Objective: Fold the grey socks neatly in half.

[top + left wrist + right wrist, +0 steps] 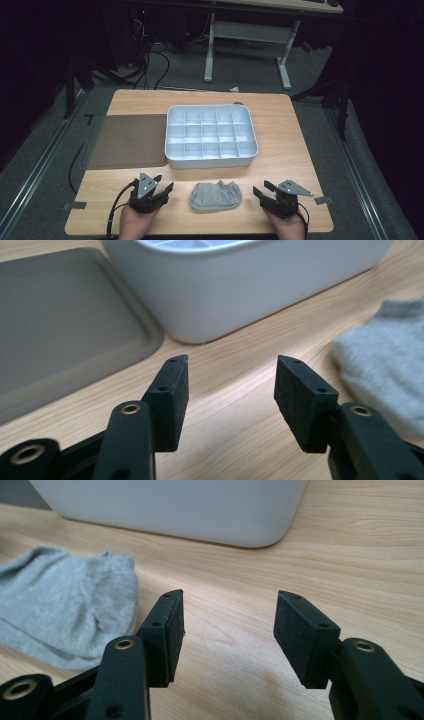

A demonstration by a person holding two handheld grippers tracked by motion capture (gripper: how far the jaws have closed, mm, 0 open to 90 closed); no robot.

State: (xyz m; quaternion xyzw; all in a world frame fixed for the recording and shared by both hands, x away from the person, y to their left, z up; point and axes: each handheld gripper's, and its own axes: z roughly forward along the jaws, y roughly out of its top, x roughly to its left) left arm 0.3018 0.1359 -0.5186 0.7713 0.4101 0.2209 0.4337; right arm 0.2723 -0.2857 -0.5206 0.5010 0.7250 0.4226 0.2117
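A grey sock [216,196] lies flat on the wooden table near its front edge, between the two hands. My left gripper [164,185] rests to the sock's left, jaws open with bare wood between them [231,369]; the sock [387,362] shows at the right of the left gripper view. My right gripper [262,189] sits to the sock's right, also open and holding nothing [229,602]; the sock [60,607] lies left of its jaws. Behind the sock stands a white tray [211,161] divided into several small compartments, all looking empty.
A grey flat lid [125,140] lies left of the white tray [240,295]. Tape marks [74,205] sit at the table's front corners. Bare wood surrounds both grippers. Beyond the table are a desk frame [247,37] and floor cables.
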